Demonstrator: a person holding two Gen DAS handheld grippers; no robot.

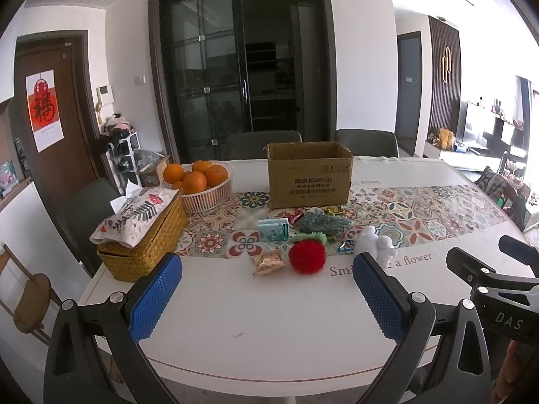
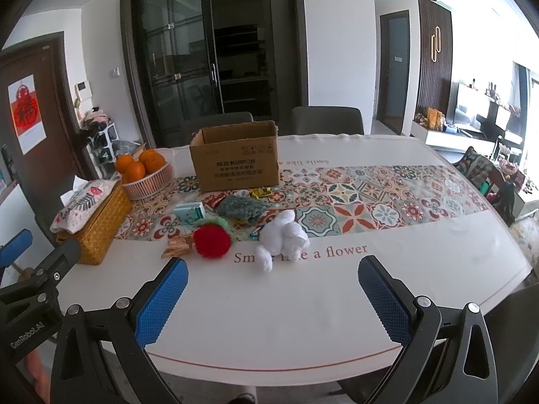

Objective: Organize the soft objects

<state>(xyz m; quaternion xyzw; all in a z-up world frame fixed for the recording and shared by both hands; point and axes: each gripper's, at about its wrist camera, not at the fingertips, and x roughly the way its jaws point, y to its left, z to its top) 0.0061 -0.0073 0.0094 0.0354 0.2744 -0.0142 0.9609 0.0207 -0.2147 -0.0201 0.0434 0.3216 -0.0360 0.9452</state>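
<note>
The left gripper (image 1: 267,299) is being held above the near edge of the white table (image 1: 235,320) with its blue-padded fingers spread wide apart and nothing between them. The right gripper (image 2: 273,299) is being held likewise, jaws fully apart and empty.

All positions are being given relative to the open cardboard box (image 2: 235,160), which is standing on the patterned runner (image 2: 370,198). In front of the box, a red fluffy pom-pom (image 2: 212,239) is lying on the table, with a white plush toy (image 2: 283,235) just beside it on the right. A dark green knitted cloth (image 2: 241,210) is lying between the pom-pom and the box. A small teal packet (image 2: 192,211) is lying to the cloth's left (upright or flat cannot be told). Left of the box, a basket of oranges (image 2: 148,176) and a woven tissue box (image 2: 97,225) are being shown.
</note>
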